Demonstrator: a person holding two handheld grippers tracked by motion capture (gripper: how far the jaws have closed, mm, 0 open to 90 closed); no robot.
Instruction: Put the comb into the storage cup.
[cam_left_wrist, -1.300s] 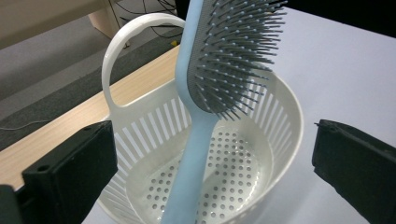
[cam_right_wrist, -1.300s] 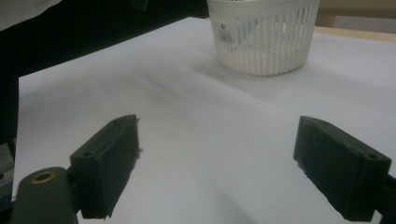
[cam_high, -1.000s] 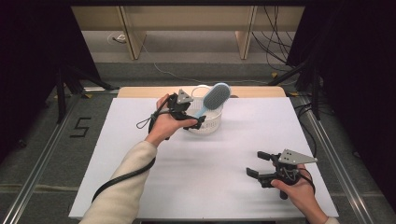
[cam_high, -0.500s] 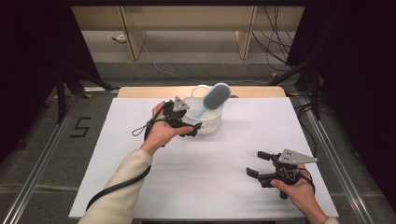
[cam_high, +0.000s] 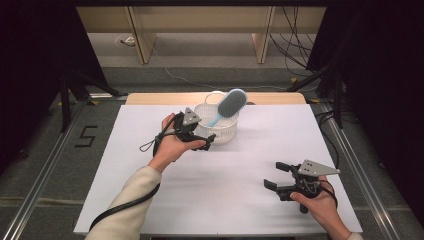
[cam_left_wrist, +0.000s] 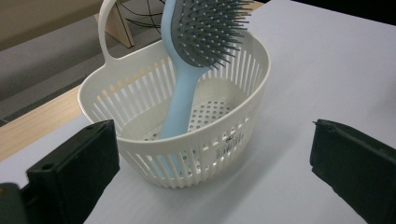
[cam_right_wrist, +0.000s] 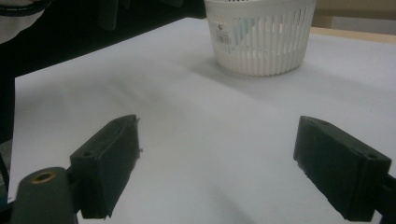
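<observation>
Resting nearest: right gripper (cam_high: 274, 175), jaws spread wide, nothing between them, low over the white table (cam_high: 250, 200) at its near right.
Left gripper (cam_high: 209, 140): jaws released and wide apart, just beside the basket's near left wall, not touching it.
Basket (cam_high: 220, 131): white, slotted sides, loop handle, standing upright near the far middle of the table.
Contents: a light blue hairbrush (cam_left_wrist: 189, 79), handle down on the perforated floor, grey bristled head leaning out over the rim.
Writing: small dark print on the basket's wall, too small to read.
Floor mark: a "5" (cam_high: 86, 136) left of the table.

Bright tabletop, dark surroundings, blurred jaws
</observation>
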